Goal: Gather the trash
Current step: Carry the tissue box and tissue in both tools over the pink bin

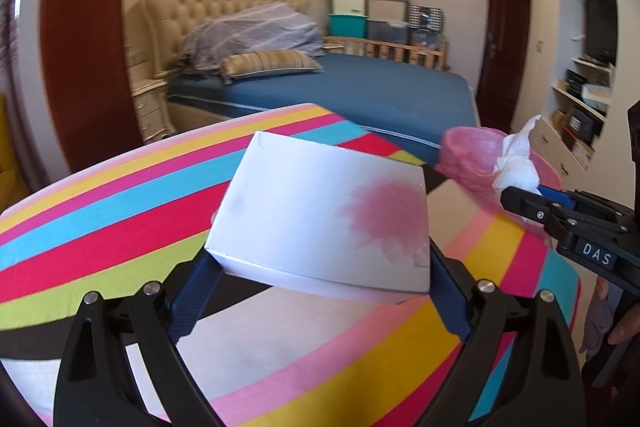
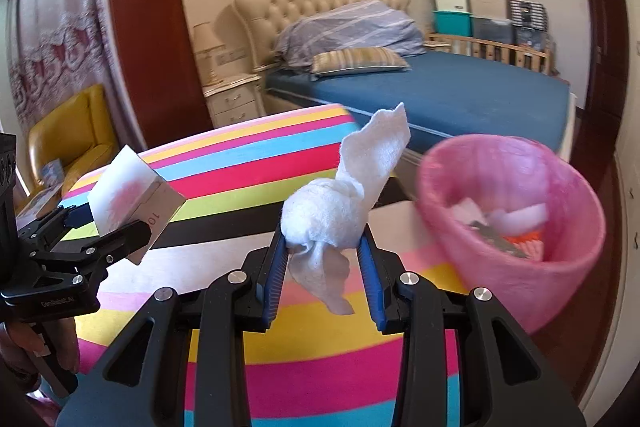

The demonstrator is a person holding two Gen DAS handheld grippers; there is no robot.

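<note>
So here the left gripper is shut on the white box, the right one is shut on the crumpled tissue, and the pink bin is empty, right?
Not quite: the pink bin is not empty. The right wrist view shows white scraps and something orange already inside it. The rest stands: the left gripper is shut on the white box, and the right gripper is shut on the crumpled tissue.

The left gripper (image 1: pixel 320 263) and right gripper (image 2: pixel 324 255) were black, with silver screws. Their jaws carried blue ribbed pads. One body read "DAS".

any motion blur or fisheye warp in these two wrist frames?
Left wrist: white box sharp, pink bin and tissue slightly soft, black vignette corners. Right wrist: pink bin smeared by blur, tissue crisp, walls bowed by fisheye.
</note>
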